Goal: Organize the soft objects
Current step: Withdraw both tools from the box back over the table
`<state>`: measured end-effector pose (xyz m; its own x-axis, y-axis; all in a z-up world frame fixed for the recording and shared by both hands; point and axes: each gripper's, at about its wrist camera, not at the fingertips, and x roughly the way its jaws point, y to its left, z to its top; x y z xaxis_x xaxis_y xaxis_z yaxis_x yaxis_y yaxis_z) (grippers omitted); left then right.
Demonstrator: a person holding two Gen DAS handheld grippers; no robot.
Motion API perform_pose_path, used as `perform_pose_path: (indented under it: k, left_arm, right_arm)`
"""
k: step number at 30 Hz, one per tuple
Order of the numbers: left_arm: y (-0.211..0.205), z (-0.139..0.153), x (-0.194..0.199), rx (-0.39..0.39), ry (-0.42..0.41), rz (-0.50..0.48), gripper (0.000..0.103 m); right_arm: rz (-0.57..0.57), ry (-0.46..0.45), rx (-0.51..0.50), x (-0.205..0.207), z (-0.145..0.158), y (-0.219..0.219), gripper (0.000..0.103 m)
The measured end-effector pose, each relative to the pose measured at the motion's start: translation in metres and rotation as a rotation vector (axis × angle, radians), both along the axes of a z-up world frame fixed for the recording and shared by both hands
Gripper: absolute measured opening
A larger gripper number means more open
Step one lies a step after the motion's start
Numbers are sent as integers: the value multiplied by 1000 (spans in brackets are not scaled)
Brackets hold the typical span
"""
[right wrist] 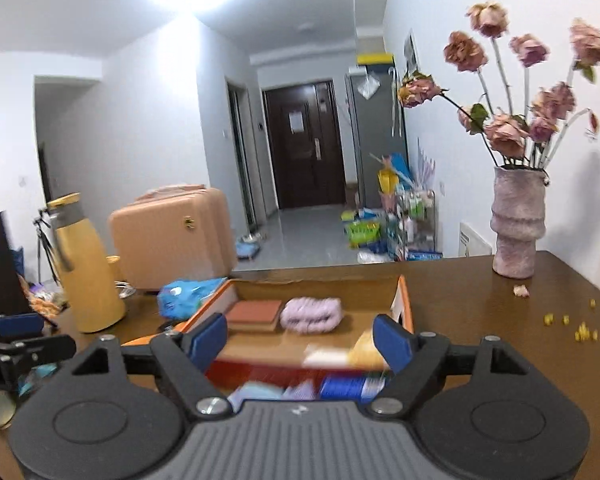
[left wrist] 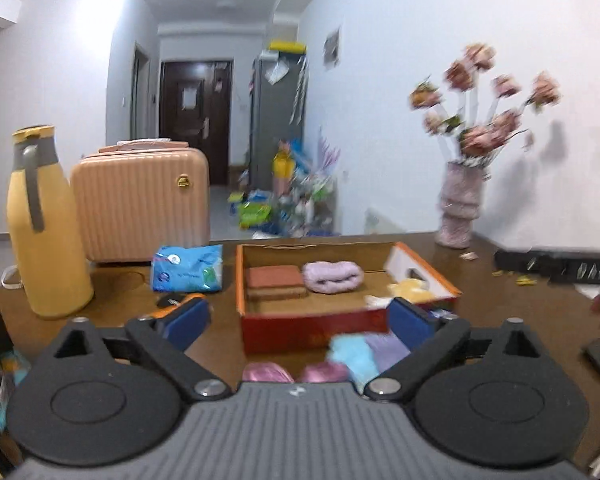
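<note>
Flask [left wrist: 46,232]: yellow, grey strap, upright at the left end of the tabletop [left wrist: 512,312].
Suitcase [left wrist: 140,204]: pink, ribbed, just behind the flask.
Blue packet [left wrist: 188,268]: lying between suitcase and box.
Left claw [left wrist: 298,320]: jaws wide apart, nothing between the pads (blue pad faces visible on both sides).
Box [left wrist: 312,330]: orange cardboard, open top, centre of tabletop.
Box contents: brown folded cloth [left wrist: 276,280] at left, lilac rolled towel [left wrist: 332,276] beside it, yellow soft item [left wrist: 410,288] at right.
Loose soft items [left wrist: 356,352]: blue, lilac, pink, blurred, in front of the box.
Right claw [right wrist: 300,340]: jaws spread, empty.
Vase [right wrist: 518,224]: pink, with dried roses, far right by the wall.
</note>
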<state>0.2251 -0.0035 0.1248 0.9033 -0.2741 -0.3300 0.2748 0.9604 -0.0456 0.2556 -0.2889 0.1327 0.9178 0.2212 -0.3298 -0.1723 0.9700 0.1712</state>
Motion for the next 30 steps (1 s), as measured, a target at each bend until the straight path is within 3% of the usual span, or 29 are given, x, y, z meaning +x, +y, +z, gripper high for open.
perform_pose_path:
  k: [5, 7, 11, 15, 23, 30]
  left_arm:
    - [10, -34, -76, 65, -18, 25, 102]
    - [18, -47, -101, 56, -17, 40, 103]
    - [37, -87, -138, -62, 107, 53, 103]
    - [40, -110, -146, -40, 174, 50, 103]
    - [36, -116, -132, -41, 192, 51, 103]
    - [11, -136, -113, -1, 207, -9, 103]
  right_arm:
    - [50, -1, 7, -87, -44, 11, 91]
    - [53, -10, 2, -118, -58, 16, 92]
    - [10, 14, 37, -171, -93, 25, 92]
    - [-4, 101, 34, -203, -125, 34, 92]
    - [-10, 136, 10, -194, -134, 44, 90]
    - [53, 224, -20, -152, -147, 49, 64]
